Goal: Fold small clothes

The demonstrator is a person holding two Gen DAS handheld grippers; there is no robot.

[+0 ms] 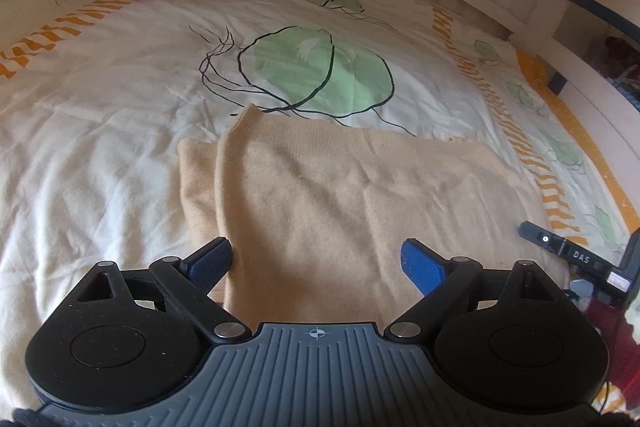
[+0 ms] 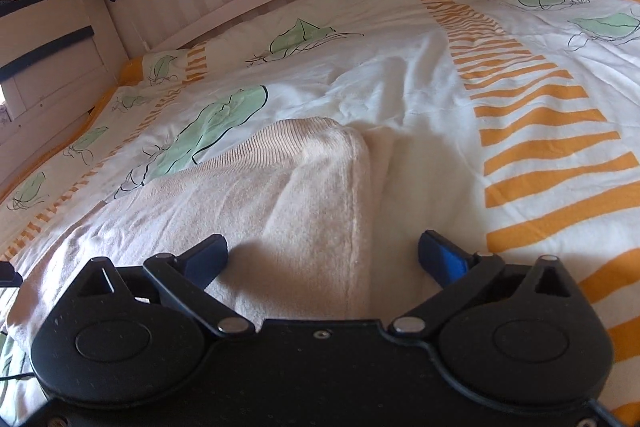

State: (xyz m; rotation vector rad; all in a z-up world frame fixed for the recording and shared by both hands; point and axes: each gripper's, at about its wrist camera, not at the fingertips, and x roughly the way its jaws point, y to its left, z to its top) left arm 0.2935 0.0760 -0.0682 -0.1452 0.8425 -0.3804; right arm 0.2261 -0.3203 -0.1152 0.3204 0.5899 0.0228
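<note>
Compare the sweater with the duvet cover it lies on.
The sweater is plain beige knit; the duvet cover is white with green leaves and orange stripes. The sweater is folded, with a layer showing at one edge; the cover is spread across the bed. Both are creased, and neither is gripped.

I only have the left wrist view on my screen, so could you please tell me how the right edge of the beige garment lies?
Observer: In the right wrist view the beige garment ends in a rounded fold edge that runs forward between the fingers of the right claw, which is open.
Operator: Thank you. Is the right claw gripping any cloth?
Observer: No. Its blue pads stand wide apart, the right one over the bare duvet cover.
Operator: Is anything beyond that edge?
Observer: Only a broad band of orange stripes on the cover to the right of the garment.
Operator: And the left claw?
Observer: The left claw is open too, low over the garment.
</note>
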